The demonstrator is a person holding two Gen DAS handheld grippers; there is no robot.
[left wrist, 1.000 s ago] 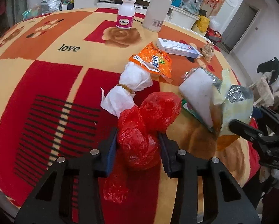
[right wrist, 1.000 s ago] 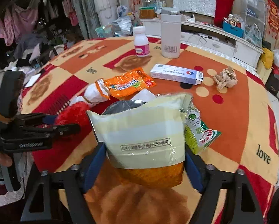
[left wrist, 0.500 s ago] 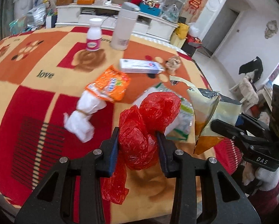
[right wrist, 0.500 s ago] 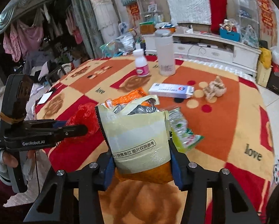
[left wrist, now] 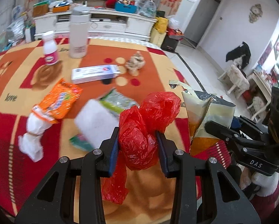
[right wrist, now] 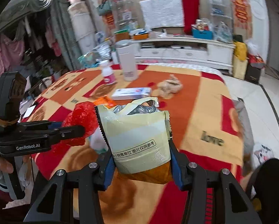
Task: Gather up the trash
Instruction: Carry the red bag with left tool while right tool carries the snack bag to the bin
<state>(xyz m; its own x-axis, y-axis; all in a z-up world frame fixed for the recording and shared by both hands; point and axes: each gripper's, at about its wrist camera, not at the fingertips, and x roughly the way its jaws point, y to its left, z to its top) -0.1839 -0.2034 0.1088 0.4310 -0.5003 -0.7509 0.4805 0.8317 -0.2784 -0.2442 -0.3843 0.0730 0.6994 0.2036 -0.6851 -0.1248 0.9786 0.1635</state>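
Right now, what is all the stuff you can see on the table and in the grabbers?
Red plastic bag: 1, red, held in left gripper
Open snack pouch: 1, pale green, held in right gripper
Orange wrapper: 1, orange, table
Crumpled tissue: 1, white, table
Flat box: 1, white-blue, table
Small bottle: 1, white-pink, far side
Tall flask: 1, white, far side
Left gripper: black
Right gripper: black
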